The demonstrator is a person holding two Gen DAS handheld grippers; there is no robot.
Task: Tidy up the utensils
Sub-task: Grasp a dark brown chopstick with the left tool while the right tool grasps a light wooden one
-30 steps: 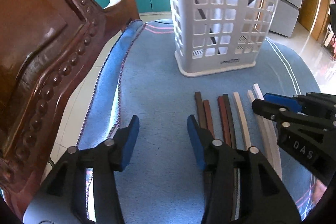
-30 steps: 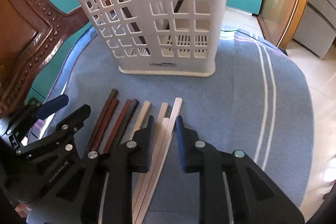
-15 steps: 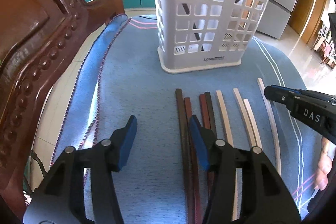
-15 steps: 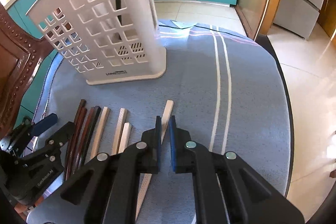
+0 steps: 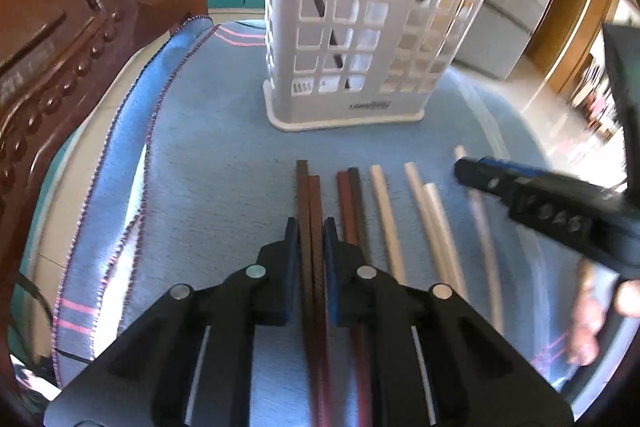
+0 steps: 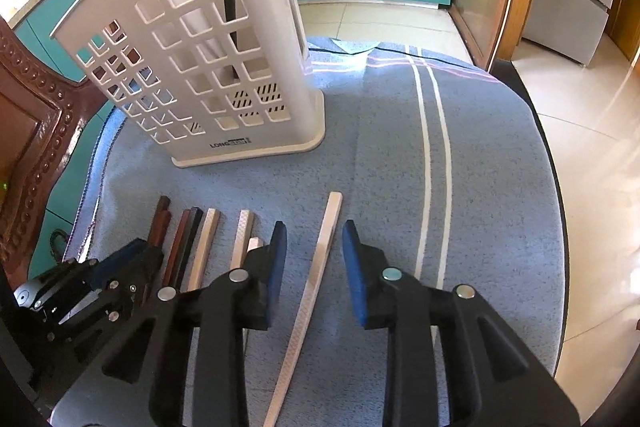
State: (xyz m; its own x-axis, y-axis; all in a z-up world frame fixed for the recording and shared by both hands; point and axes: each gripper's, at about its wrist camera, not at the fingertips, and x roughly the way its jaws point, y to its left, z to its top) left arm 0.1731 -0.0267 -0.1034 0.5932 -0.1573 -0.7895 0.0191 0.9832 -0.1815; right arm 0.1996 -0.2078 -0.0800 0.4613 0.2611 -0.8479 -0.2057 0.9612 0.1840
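The right gripper [image 5: 466,173] smears into blur in the left wrist view, its lettering unreadable, and the hand [image 5: 592,311] behind it runs off the frame. The two brown chopsticks [image 5: 310,203] vanish between the left gripper's [image 5: 311,239] blue pads. Inside the white basket [image 6: 208,63], dark sticks show only through the holes.

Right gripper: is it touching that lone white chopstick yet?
Apart. The right wrist view shows the right gripper open, blue cloth visible between the white chopstick and each finger.

Brown and white chopsticks [image 5: 384,211] lie flat before the upright white holder [image 5: 360,27].
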